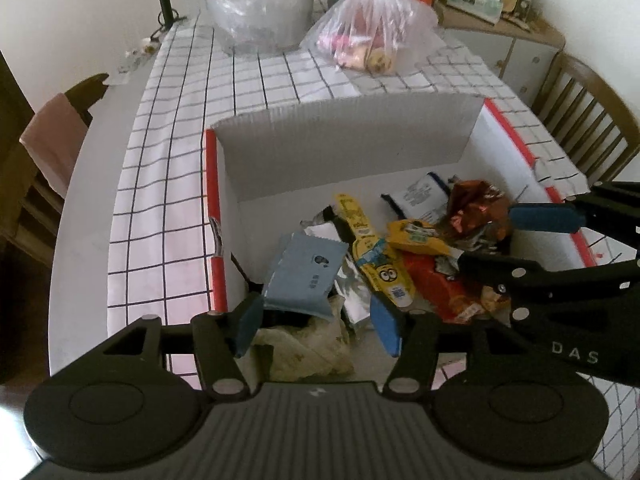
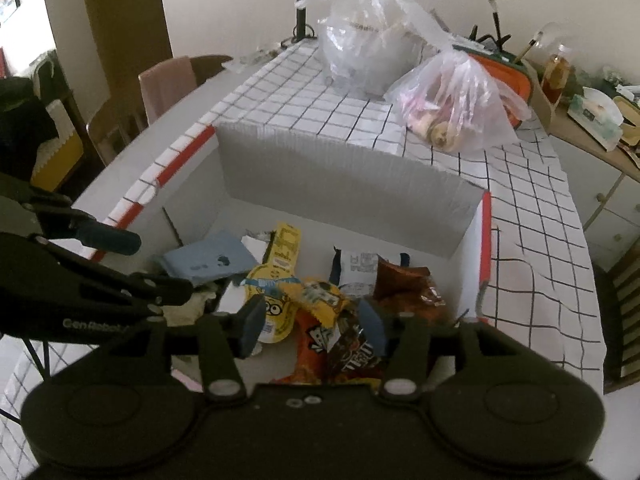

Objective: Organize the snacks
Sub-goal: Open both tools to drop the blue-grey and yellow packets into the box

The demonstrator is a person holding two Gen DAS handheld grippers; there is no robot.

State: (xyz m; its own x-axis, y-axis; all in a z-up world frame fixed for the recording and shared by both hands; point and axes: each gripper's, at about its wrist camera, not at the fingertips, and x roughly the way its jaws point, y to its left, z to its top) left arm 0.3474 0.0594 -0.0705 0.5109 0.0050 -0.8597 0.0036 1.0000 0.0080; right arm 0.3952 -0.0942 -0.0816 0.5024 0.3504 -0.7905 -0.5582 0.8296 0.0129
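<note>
Centrally, an open white box [image 1: 420, 136] with red edging sits on a checked cloth [image 1: 180, 140] over the table; its upright far flap [image 2: 340, 176] is plain grey-white card. Snacks lie loose on the box floor, crowded toward the near side and partly overlapping. From the left: a pale blue packet [image 1: 304, 276], a crumpled silver wrapper [image 1: 352, 292] just beside it, and a long yellow cartoon-face packet [image 1: 372, 252] lying diagonally. Further right: a small yellow packet [image 1: 420, 236] resting over an orange-red bag [image 1: 436, 284], a white packet with dark ends [image 1: 420, 196] toward the far side, and a crinkled brown foil bag [image 1: 476, 208] near the right wall. A pale crumpled wrapper [image 1: 304, 348] lies at the near edge.

Left gripper [image 1: 318, 320]: jaws parted, hovering over the near end of the blue packet and silver wrapper; nothing is pinched between the blue pads [image 1: 386, 324].

Right gripper [image 2: 312, 324]: jaws parted likewise, poised above the orange-red bag and a dark brown bag [image 2: 352, 356]; pads free of both (no grasp visible).

Beyond the box, on the cloth: a clear bag [image 1: 260, 4] around a white container, and a second clear bag [image 1: 372, 32] holding pink and tan items, contents otherwise indistinct.
</note>
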